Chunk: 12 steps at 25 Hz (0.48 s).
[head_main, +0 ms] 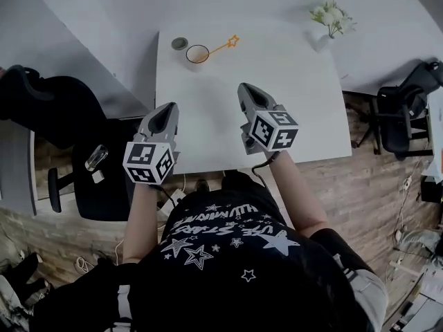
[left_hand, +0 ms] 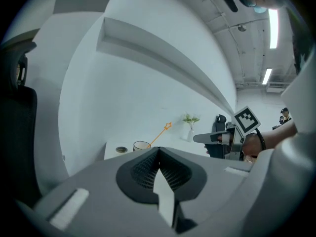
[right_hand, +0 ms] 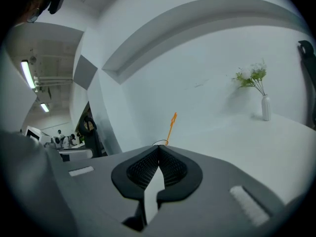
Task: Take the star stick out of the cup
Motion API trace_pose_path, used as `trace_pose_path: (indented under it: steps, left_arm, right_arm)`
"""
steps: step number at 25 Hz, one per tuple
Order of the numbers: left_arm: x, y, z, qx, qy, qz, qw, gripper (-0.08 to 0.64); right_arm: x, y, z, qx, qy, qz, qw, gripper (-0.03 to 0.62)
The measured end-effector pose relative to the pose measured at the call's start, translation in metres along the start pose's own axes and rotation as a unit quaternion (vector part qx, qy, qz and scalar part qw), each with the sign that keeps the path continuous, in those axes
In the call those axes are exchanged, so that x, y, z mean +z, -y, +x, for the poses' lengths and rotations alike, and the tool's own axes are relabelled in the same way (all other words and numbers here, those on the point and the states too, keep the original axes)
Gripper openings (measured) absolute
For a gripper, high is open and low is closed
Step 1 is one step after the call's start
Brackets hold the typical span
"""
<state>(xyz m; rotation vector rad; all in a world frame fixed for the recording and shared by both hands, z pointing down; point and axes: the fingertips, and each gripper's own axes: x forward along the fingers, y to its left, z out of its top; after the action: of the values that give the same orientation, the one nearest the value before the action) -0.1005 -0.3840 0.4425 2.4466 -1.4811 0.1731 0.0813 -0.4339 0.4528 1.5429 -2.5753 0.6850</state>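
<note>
Both claws are held out at the near side of the white tabletop (head_main: pixel 291 95), in the middle of the head view. The left claw (head_main: pixel 167 109) has its jaws pressed together with nothing between them. The right claw (head_main: pixel 246 88) is likewise closed and empty. Well beyond them, toward the upper middle of the frame, stands the cup (head_main: pixel 197 54). The orange star stick (head_main: pixel 225 45) leans out of it to the right, star end outermost. A small round grey object (head_main: pixel 179 43) sits just left of the cup, and a vase of flowers (head_main: pixel 331 21) stands at the upper right.
</note>
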Motion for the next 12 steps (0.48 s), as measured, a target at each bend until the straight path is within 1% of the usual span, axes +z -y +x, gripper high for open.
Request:
trace_pose_path:
  steps: [3,7,12]
  left_arm:
    - [0.007,-0.005,0.015,0.012,0.000,0.001,0.9999,0.003]
    - [0.016,-0.012,0.038,0.030,0.000,-0.002,0.9995,0.003]
    - [0.014,-0.018,0.058,0.035,-0.010,-0.005,0.9993,0.003]
  right_arm:
    - [0.005,0.007,0.021,0.018,-0.016,-0.016,1.000,0.017]
    - [0.016,0.018,0.046,0.032,-0.020,-0.024,0.999,0.035]
    - [0.018,0.028,0.073,0.040,-0.018,-0.036,0.998,0.044]
